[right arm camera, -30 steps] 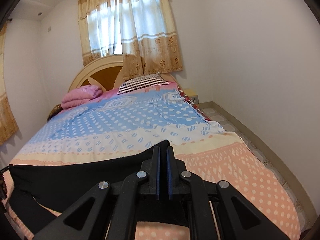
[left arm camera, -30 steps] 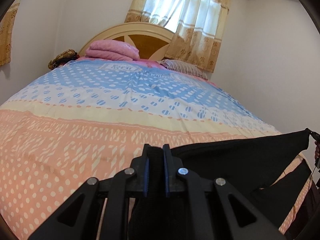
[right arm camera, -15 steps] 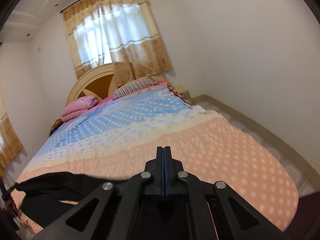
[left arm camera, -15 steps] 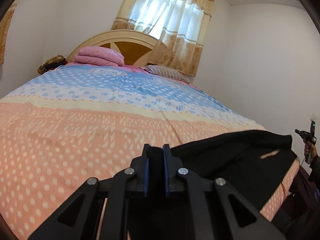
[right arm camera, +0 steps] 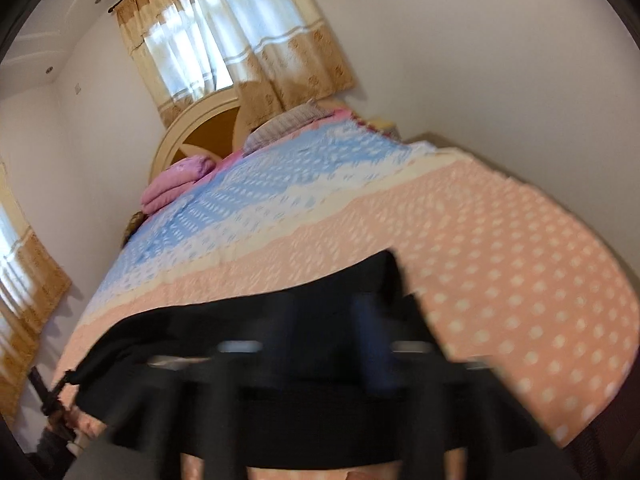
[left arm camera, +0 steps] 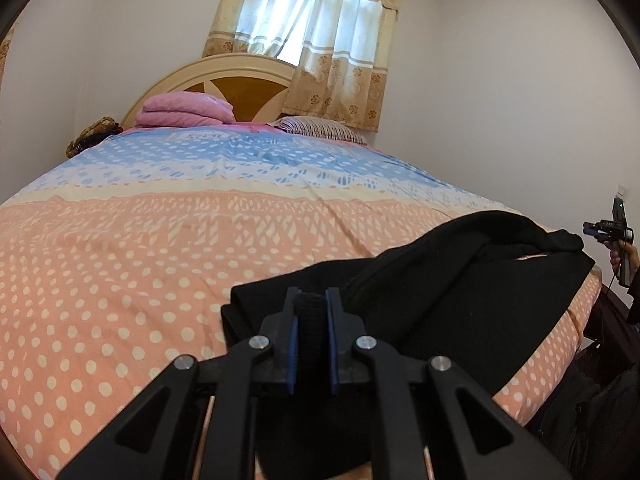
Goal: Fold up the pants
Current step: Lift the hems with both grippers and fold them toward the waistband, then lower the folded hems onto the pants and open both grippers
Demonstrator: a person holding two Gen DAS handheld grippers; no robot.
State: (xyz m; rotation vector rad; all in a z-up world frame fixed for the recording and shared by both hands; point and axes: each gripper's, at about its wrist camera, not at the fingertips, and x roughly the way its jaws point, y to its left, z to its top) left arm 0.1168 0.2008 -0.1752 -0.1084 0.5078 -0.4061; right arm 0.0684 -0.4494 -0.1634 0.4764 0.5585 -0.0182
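Left gripper (left arm camera: pixel 312 300) clamped on pants (left arm camera: pixel 460 280), right gripper (right arm camera: pixel 324 312) just popped open, nothing pinched; better smooth flat before creasing.

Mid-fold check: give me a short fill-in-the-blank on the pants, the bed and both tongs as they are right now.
1. The pants lying on the bedspread are ____ in colour.
2. The left tongs are shut on a bunched fold of the ____.
3. The right tongs, blurred in their own view, have just been ____.
4. The folded blanket by the headboard is ____.

Missing words: black; pants; opening; pink
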